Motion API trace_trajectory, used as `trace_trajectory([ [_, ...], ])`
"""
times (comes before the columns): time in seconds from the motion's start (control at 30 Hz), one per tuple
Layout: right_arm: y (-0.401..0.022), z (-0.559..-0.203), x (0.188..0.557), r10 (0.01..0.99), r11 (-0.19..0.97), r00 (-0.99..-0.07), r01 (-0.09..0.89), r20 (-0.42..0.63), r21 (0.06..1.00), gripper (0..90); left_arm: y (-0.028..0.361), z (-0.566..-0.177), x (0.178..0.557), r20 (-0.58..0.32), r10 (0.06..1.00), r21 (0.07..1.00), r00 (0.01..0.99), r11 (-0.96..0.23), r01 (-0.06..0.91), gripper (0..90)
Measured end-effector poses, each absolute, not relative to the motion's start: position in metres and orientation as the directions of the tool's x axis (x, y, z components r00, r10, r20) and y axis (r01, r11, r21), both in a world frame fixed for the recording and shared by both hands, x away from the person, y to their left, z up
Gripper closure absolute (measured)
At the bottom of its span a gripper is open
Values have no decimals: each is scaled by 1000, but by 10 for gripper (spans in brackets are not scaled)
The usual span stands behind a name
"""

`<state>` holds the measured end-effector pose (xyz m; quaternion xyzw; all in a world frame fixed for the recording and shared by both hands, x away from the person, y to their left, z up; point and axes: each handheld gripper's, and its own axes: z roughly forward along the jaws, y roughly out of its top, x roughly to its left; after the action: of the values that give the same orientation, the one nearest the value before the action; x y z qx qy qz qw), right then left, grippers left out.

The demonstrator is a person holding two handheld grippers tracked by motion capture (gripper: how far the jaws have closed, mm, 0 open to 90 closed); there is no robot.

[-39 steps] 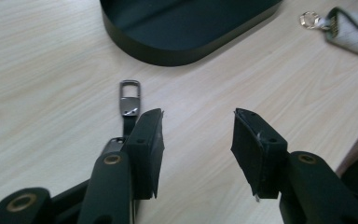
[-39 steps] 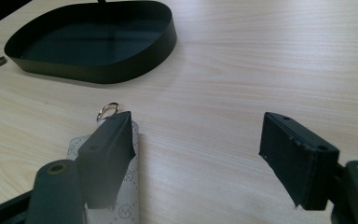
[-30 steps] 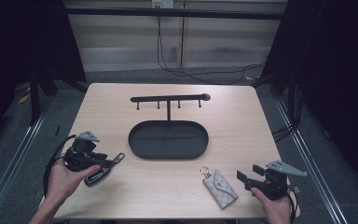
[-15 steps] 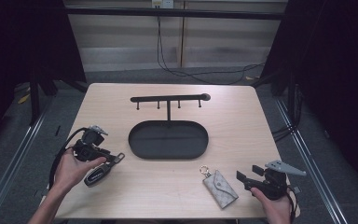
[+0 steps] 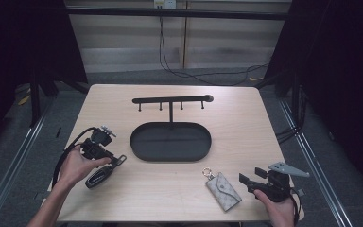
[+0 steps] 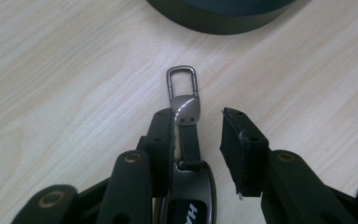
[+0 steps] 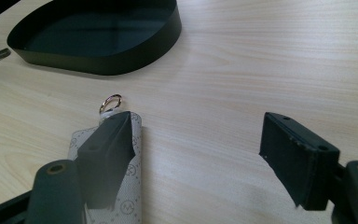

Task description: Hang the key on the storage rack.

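Note:
A black car key fob [image 5: 99, 178] lies near the table's front left, its strap ending in a metal clasp [image 5: 120, 161]. My left gripper [image 5: 105, 153] hangs over it, open. In the left gripper view the jaws straddle the strap [image 6: 189, 140] just behind the clasp [image 6: 182, 82], with the left jaw close against the strap and the fob [image 6: 186, 198] below. A grey patterned key pouch [image 5: 223, 191] with a ring [image 5: 208, 172] lies at the front right. My right gripper [image 5: 250, 176] stands wide open beside it; its left jaw overlaps the pouch [image 7: 133, 186].
A black oval tray [image 5: 144, 152] sits mid-table, with a black hook rack [image 5: 170, 100] rising behind it. The tray's wall [image 7: 121, 58] also lies ahead of the right gripper. Bare wood surrounds the tray. Cables trail from both grippers off the front edge.
My left gripper has moved forward and right, tipping down over the key fob's strap. The right gripper and the pouch have stayed put.

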<state>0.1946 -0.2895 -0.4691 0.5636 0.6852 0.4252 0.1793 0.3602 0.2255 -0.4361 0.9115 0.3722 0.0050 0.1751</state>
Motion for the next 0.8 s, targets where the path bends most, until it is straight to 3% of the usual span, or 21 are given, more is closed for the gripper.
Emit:
trace_trajectory([
  [0.8,-290,-470,195,922,4,-305,623,239,782,253,207,-459,379,-98,672,174,734,-714,678,703],
])
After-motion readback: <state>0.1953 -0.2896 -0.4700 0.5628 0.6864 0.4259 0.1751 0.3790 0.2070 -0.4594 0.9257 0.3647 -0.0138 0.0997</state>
